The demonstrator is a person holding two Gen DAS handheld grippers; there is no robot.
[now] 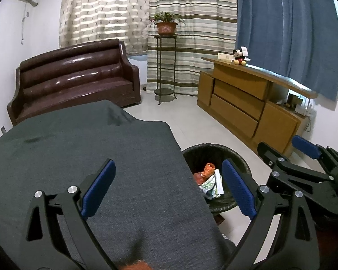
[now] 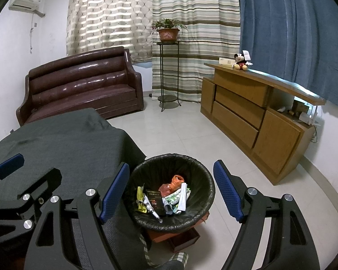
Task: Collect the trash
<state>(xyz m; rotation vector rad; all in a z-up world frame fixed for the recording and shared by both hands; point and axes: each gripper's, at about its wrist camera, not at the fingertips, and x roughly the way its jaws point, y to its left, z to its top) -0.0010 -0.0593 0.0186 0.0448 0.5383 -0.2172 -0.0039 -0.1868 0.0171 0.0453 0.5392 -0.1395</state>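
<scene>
A round bin with a black liner point(image 2: 205, 175) stands on the floor beside a table under a dark grey cloth point(image 1: 78, 148). Inside lie several pieces of trash: an orange wrapper point(image 2: 176, 181), white and green paper point(image 2: 178, 199) and a yellow wrapper point(image 2: 140, 202). My right gripper point(image 2: 171, 194) hangs over the bin, open, with nothing between its blue pads. My left gripper point(image 1: 167, 189) is open above the table's right edge, holding nothing. In the left wrist view the bin point(image 1: 214, 153) is partly hidden by the table, and the right gripper point(image 1: 304, 155) shows at the right.
A brown leather sofa point(image 2: 78, 85) stands behind the table. A tall plant stand with a potted plant point(image 2: 167, 31) is at the curtains. A wooden sideboard point(image 2: 247, 108) with a plush toy point(image 2: 241, 61) lines the right wall. A small brown box point(image 2: 182, 238) lies under the bin.
</scene>
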